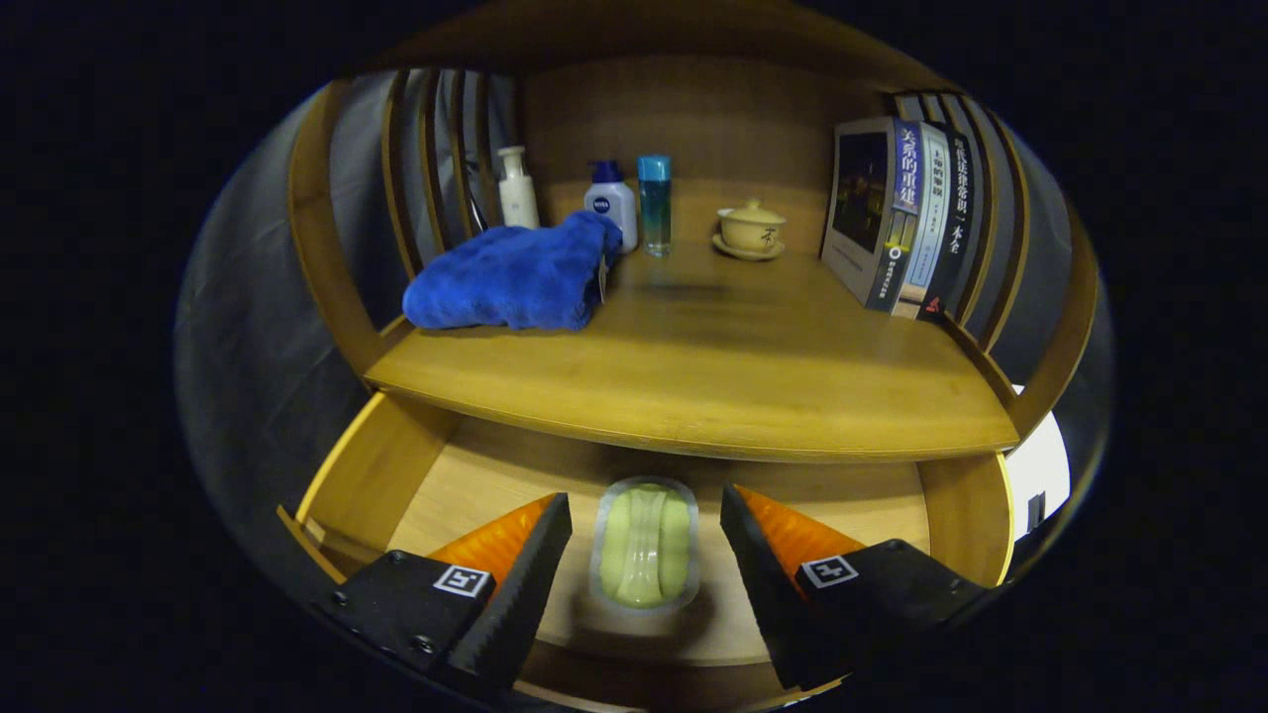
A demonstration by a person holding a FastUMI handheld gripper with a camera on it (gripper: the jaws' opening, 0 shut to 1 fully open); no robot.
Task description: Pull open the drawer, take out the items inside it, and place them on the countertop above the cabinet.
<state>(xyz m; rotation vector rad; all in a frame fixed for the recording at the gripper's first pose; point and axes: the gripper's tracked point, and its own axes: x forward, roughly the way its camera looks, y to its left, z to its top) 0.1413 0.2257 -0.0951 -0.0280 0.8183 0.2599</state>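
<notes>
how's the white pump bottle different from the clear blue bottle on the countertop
The white pump bottle is opaque and pale, with a pump head; the clear blue bottle is see-through with a flat blue cap. The pump bottle stands behind the blue towel, partly hidden by it; the blue bottle stands in full view beside the towel. Both are upright at the back of the countertop, far beyond the open gripper.

drawer point(376, 475) open, top clear | countertop point(693, 366) middle bare | towel point(510, 277) left, books point(897, 218) right, bottles point(614, 203) behind
</notes>
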